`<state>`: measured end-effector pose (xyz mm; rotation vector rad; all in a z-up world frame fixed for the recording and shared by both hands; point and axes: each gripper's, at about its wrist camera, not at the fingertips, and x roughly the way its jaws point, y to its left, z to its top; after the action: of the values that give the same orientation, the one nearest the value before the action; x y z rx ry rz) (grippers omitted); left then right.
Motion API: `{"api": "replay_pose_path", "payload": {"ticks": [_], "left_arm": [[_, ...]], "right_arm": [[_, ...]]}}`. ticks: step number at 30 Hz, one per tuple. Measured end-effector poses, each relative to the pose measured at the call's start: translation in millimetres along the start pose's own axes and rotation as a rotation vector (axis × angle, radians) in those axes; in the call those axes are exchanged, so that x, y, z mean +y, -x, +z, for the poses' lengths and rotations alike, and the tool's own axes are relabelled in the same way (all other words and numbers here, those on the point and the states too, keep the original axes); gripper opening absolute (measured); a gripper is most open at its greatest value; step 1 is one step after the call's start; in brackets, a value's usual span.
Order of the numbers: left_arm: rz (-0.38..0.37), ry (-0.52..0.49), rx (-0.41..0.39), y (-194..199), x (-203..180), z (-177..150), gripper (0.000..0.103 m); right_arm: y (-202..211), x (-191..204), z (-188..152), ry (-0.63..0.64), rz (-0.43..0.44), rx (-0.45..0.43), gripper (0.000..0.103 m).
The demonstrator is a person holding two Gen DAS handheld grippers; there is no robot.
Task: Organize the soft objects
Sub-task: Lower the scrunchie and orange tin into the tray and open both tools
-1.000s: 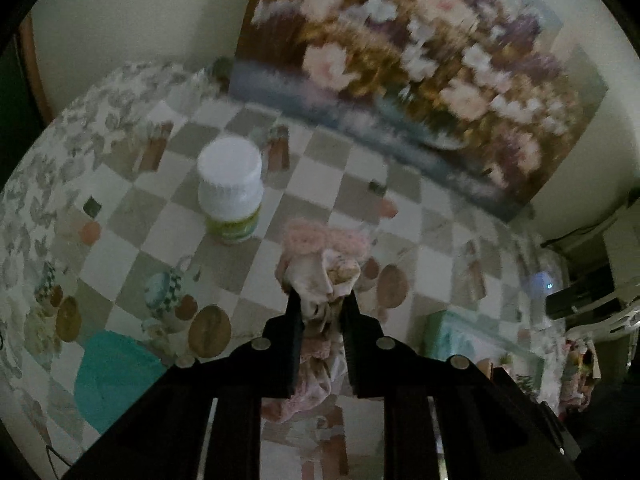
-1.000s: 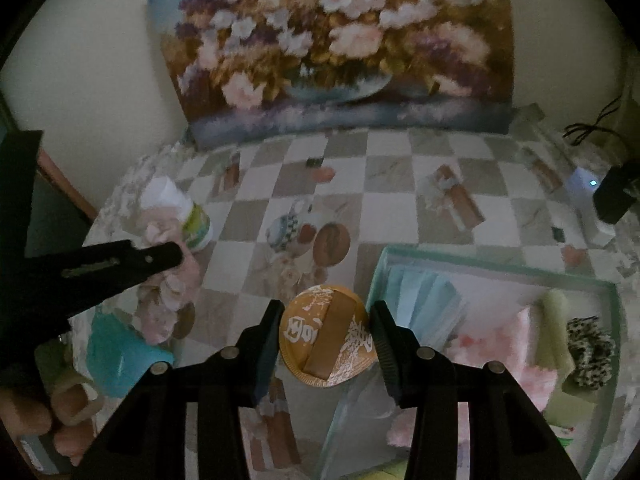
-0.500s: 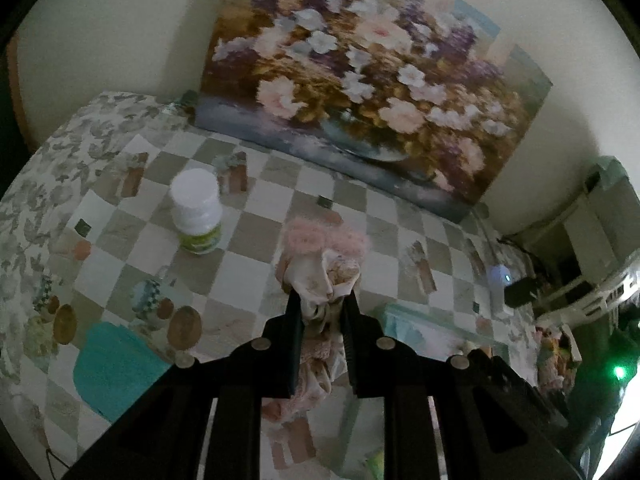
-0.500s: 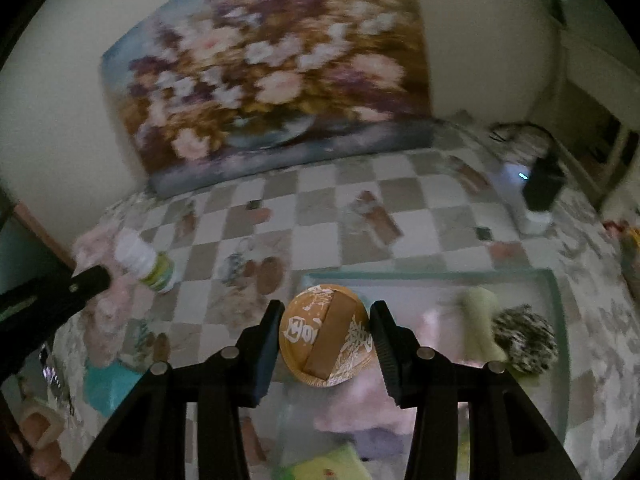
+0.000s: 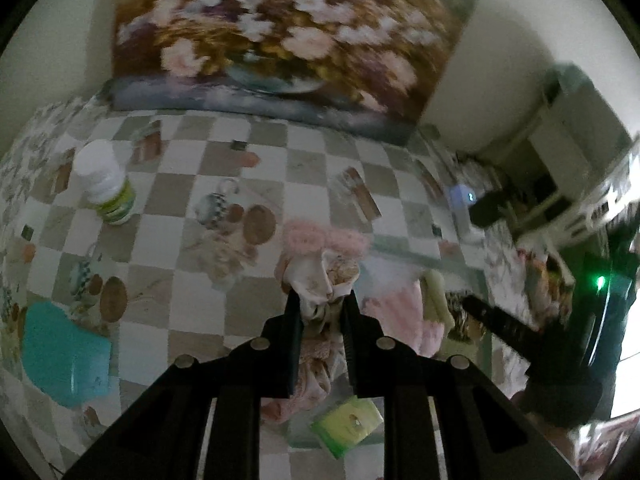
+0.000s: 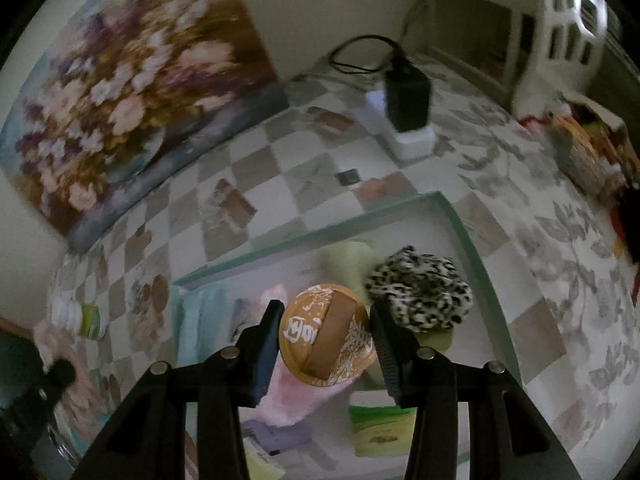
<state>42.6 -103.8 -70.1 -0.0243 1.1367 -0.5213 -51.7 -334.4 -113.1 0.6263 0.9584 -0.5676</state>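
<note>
Left gripper (image 5: 320,300) is nearly closed, pinching a bunched pink-and-cream floral cloth (image 5: 316,276) with fuzzy pink trim; the cloth hangs above the checkered tablecloth (image 5: 256,160), near the left edge of the tray. Right gripper (image 6: 326,320) sits about half open, clamped on a round orange pouch (image 6: 326,334) with white print and a brown band, held over the green-rimmed tray (image 6: 468,240). In the tray: pink fluffy item (image 6: 288,396), black-and-white leopard scrunchie (image 6: 420,288) just right of the pouch, pale green roll (image 6: 344,256), light blue folded cloth (image 6: 200,320), green packet (image 6: 380,428). On the table outside it: teal item (image 5: 64,356), white bottle with green label (image 5: 104,184). Farther back, a black adapter on a white power strip (image 6: 408,120) and a flower painting (image 5: 288,40) leaning against the wall. Both views are motion-blurred.
</note>
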Motion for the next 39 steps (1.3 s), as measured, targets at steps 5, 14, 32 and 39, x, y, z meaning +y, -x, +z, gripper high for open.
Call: {"api": "replay_pose_path", "payload": {"ticks": [5, 14, 32, 39], "left_arm": [[-0.025, -0.058, 0.052, -14.3, -20.5, -10.1, 0.019], [-0.076, -0.057, 0.187, -55.1, -29.1, -25.7, 0.02], [-0.032, 0.017, 0.27, -97.0, -5.9, -31.2, 0.054], [-0.049, 0.023, 0.279, -97.4, -7.2, -30.7, 0.064]], "right_arm": [[-3.8, -17.8, 2.7, -0.049, -0.028, 0.005, 0.048], [-21.5, -30.8, 0.0, -0.083, -0.049, 0.067, 0.049], [-31.9, -8.5, -6.7, 0.0, -0.078, 0.116, 0.06], [-34.6, 0.3, -9.1, 0.05, -0.112, 0.118, 0.068]]}}
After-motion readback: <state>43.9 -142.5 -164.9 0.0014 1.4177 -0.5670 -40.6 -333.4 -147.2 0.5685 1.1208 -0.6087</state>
